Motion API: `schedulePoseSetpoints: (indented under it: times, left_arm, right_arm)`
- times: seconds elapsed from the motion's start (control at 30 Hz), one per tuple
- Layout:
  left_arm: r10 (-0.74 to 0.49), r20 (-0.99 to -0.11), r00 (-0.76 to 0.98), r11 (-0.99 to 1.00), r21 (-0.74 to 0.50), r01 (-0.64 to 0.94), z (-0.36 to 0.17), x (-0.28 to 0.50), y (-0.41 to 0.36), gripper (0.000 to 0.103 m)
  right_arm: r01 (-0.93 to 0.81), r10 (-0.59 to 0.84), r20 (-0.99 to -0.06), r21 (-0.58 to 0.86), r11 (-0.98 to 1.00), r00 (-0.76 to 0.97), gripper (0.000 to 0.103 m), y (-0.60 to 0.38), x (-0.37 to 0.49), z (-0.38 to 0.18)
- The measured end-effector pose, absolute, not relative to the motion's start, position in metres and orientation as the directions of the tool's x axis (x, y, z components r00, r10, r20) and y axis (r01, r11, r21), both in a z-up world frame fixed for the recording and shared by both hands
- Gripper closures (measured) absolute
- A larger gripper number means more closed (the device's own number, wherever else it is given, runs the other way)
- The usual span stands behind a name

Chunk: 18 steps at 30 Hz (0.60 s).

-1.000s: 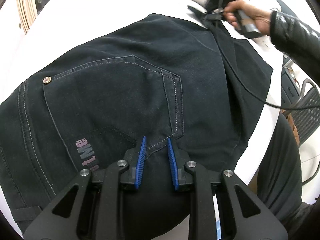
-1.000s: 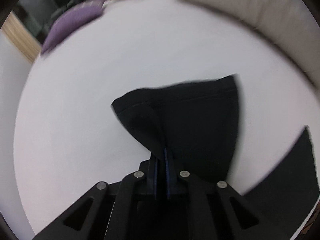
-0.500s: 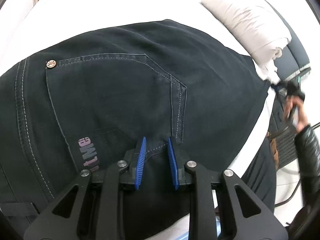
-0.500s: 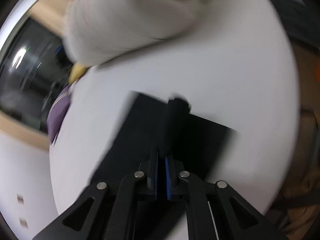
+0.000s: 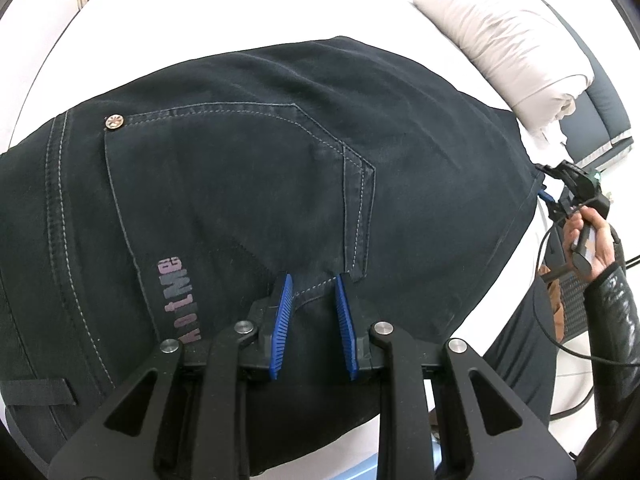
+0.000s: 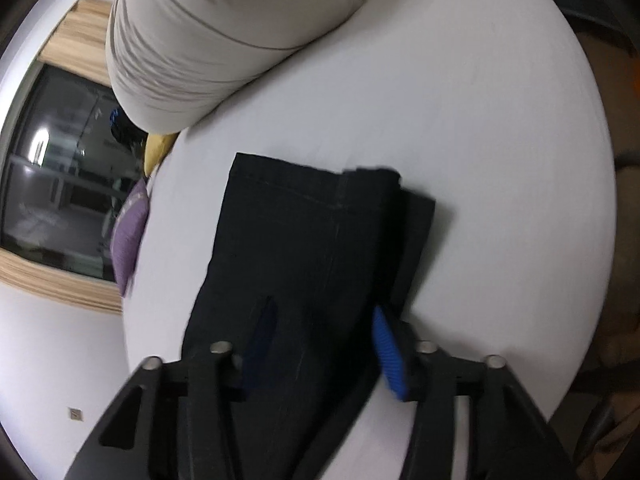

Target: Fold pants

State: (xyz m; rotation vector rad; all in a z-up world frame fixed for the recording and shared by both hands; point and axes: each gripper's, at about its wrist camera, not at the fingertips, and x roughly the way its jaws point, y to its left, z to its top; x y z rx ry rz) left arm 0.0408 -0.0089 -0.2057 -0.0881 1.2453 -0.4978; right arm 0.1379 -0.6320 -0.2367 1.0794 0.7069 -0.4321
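Dark navy jeans lie folded on a white bed, back pocket up, with a rivet and pale lettering. My left gripper is open and empty, its blue pads just over the pocket's lower corner. My right gripper is open over the leg end of the jeans, where the hem layers lie stacked on the sheet. It also shows in the left wrist view, at the jeans' right edge, held by a hand.
A rolled beige duvet lies along the far right of the bed, also in the right wrist view. A purple cushion and a yellow one sit by a dark window. The bed edge is near on the right.
My right gripper carried the pant leg end over to the jeans' right edge, then opened and let it go. My left gripper stayed open over the pocket.
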Motion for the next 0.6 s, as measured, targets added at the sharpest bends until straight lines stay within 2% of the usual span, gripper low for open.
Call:
schedulePoseSetpoints:
  times: [0.07,0.1,0.3,0.6]
  left_arm:
    - [-0.408,-0.883,0.232,0.891,-0.33,0.314,-0.207,0.04,-0.01,0.081]
    - [-0.409,-0.882,0.233,0.89,-0.329,0.314,-0.208,0.039,-0.009,0.081]
    - [-0.413,-0.88,0.233,0.89,-0.335,0.311,-0.209,0.04,-0.006,0.081]
    - [-0.432,-0.867,0.248,0.887,-0.36,0.288,-0.209,0.037,0.006,0.081]
  right_arm:
    - [0.654,0.019,-0.731,0.622,0.432,0.683,0.095,-0.637,0.142,-0.241]
    - [0.648,0.024,-0.723,0.633,0.423,0.691,0.097,-0.641,0.141,-0.242]
    - [0.659,-0.05,-0.712,0.618,0.428,0.7,0.101,-0.639,0.099,-0.237]
    - [0.692,-0.095,-0.741,0.564,0.451,0.665,0.102,-0.635,0.106,-0.237]
